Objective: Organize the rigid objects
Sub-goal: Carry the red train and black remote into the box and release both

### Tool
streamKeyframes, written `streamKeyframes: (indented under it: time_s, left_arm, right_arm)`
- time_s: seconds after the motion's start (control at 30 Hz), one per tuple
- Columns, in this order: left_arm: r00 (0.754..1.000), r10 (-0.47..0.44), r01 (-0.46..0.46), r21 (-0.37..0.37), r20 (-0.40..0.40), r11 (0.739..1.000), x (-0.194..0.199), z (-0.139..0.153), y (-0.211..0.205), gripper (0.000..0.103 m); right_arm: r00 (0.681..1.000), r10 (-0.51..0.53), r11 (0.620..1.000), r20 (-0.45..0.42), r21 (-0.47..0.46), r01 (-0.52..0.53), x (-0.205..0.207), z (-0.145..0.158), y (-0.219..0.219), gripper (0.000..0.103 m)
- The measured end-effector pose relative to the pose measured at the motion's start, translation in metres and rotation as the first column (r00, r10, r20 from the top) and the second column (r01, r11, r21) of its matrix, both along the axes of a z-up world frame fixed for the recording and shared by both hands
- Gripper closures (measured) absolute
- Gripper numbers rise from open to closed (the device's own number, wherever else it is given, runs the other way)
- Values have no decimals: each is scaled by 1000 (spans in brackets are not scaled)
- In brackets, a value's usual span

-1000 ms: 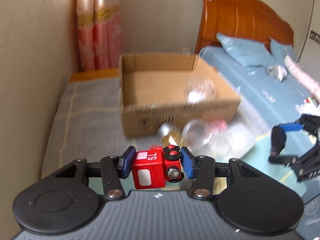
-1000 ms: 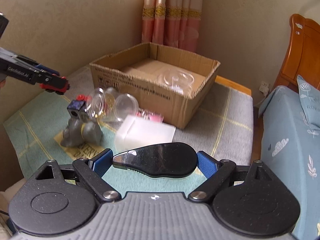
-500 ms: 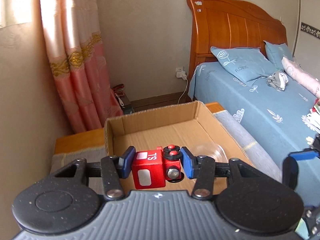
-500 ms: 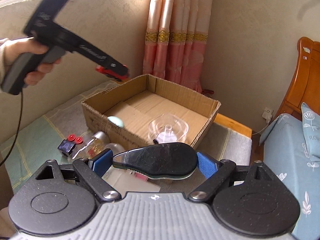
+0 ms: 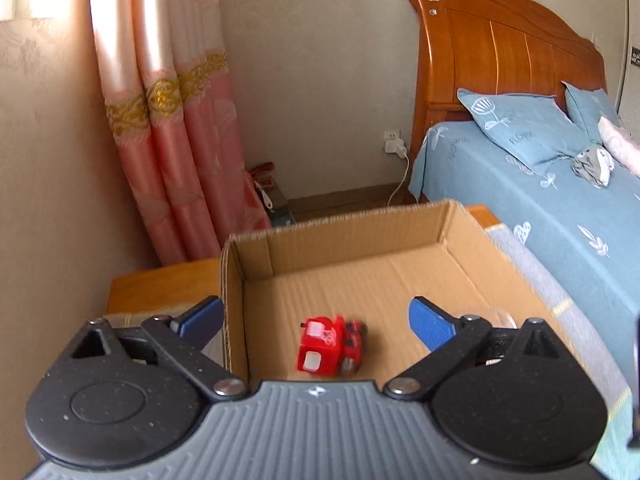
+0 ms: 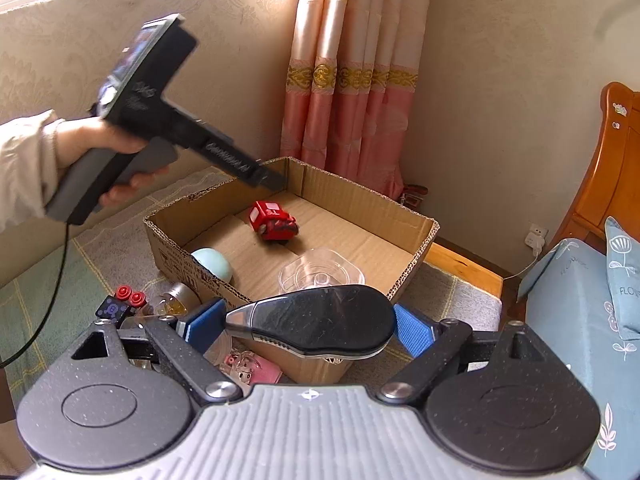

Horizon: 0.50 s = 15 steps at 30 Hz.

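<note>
Toy truck [image 5: 331,346] now lies in the cardboard box [image 5: 400,232]; my left jaws [image 5: 316,320] have just opened wide, empty above it. My right jaws [image 6: 310,326] clamp a black mouse [image 6: 316,322], next for boxing.

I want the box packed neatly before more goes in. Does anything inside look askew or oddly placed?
The red toy truck looks tipped rather than on its wheels, blurred, below the open left gripper in the cardboard box. The clear plastic dish and pale green ball look settled.
</note>
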<state>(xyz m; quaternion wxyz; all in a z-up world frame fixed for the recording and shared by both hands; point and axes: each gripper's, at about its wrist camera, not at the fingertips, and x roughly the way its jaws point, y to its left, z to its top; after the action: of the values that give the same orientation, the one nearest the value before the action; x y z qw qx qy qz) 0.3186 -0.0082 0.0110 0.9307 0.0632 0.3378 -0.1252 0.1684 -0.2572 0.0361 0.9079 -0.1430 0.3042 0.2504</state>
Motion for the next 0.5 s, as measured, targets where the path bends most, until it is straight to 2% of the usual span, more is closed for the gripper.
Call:
streamKeyframes:
  time_s: [0.2, 0.4, 0.5]
  left_arm:
    - [1000, -8, 6, -45, -27, 999, -36, 5, 16, 4]
    - [999, 15, -16, -43, -40, 999, -74, 6, 21, 4]
    - [999, 46, -46, -27, -18, 999, -94, 7, 23, 4]
  right_arm:
    - [1000, 12, 1000, -17, 22, -11, 15, 2, 5, 10]
    - [999, 2, 999, -48, 33, -1, 49, 6, 12, 10]
    - [997, -12, 999, -79, 32, 14, 74, 4, 16, 10]
